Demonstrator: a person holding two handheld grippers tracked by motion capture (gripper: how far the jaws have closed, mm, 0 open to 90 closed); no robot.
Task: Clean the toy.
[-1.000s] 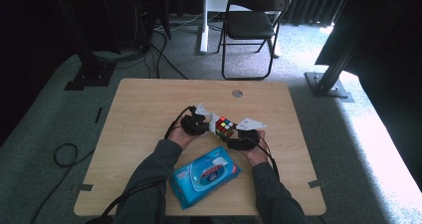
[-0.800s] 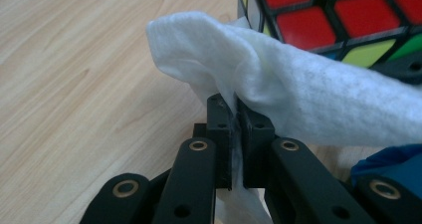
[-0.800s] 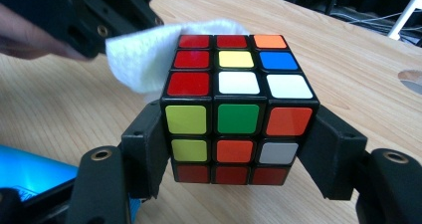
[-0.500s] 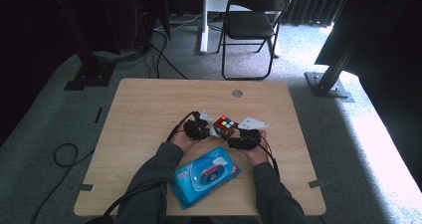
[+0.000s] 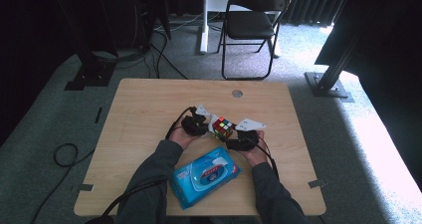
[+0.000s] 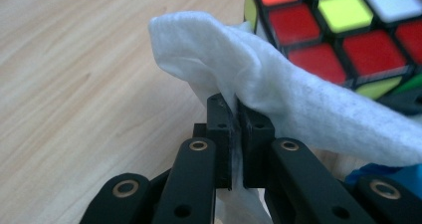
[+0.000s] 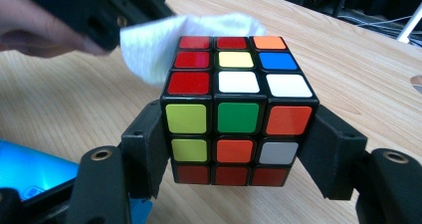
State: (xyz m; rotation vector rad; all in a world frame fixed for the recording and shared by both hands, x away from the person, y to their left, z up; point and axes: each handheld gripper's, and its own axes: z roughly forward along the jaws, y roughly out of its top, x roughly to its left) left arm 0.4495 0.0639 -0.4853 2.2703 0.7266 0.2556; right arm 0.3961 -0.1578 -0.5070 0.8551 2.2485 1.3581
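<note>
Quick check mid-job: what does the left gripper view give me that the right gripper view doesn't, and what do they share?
Left gripper view alone: the left gripper with its jaws pinched shut on the white wipe. Right gripper view alone: the right gripper with a jaw against each side of the Rubik's cube, plus a hand. Both share the cube, the wipe against it, the wooden table and the blue pack.

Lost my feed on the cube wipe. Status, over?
Right gripper shut on cube, held over the table. Left gripper shut on white wipe, wipe against cube's side. Blue wipes pack near table's front edge, not in the way.
</note>
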